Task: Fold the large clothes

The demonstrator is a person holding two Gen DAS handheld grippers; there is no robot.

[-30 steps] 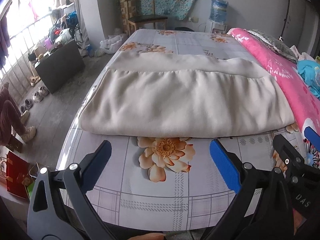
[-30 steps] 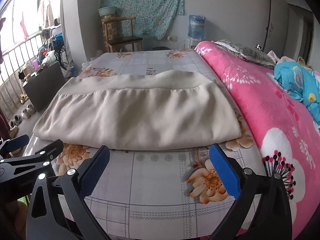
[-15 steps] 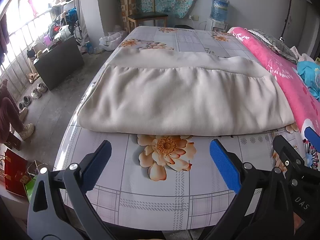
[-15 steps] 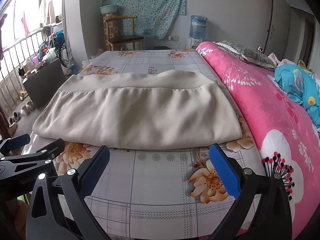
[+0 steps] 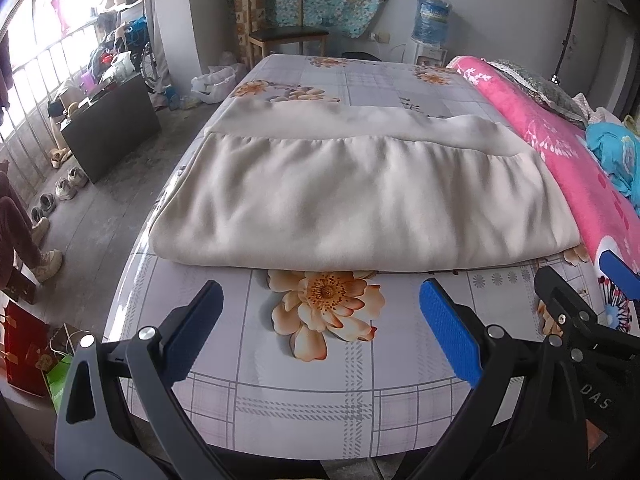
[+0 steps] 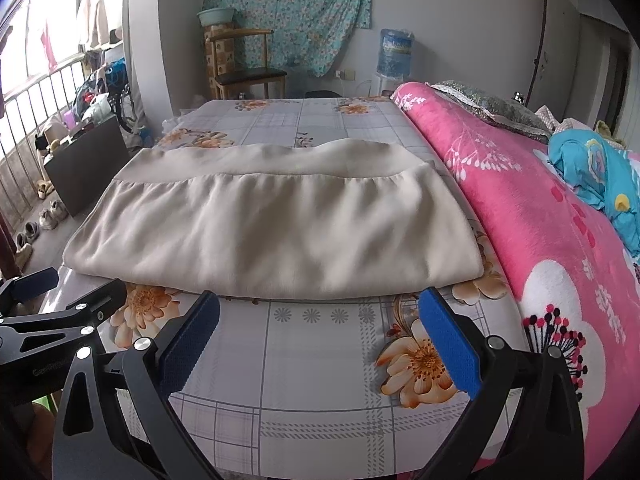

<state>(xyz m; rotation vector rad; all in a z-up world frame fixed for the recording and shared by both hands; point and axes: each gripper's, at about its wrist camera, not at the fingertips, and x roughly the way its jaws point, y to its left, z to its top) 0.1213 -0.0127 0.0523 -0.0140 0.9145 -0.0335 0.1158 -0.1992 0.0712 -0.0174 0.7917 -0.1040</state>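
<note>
A large beige garment (image 5: 360,200) lies folded flat across the flowered bed sheet (image 5: 320,368), its plain waistband at the far side; it also fills the middle of the right wrist view as the beige garment (image 6: 276,236). My left gripper (image 5: 320,328) hovers open over the sheet just short of the garment's near fold, nothing between its blue pads. Beside it, my right gripper (image 6: 320,328) is open too, also short of the near fold. Each gripper shows at the edge of the other's view.
A pink flowered blanket (image 6: 540,216) rises along the bed's right side, with a blue bundle of cloth (image 6: 596,180) on it. Left of the bed are bare floor, a dark cabinet (image 5: 112,132) and shoes. A wooden chair (image 5: 280,36) and water dispenser stand by the far wall.
Both grippers have drawn back and risen slightly, so the garment looks a bit farther off. Both stay open; the garment has not moved.
</note>
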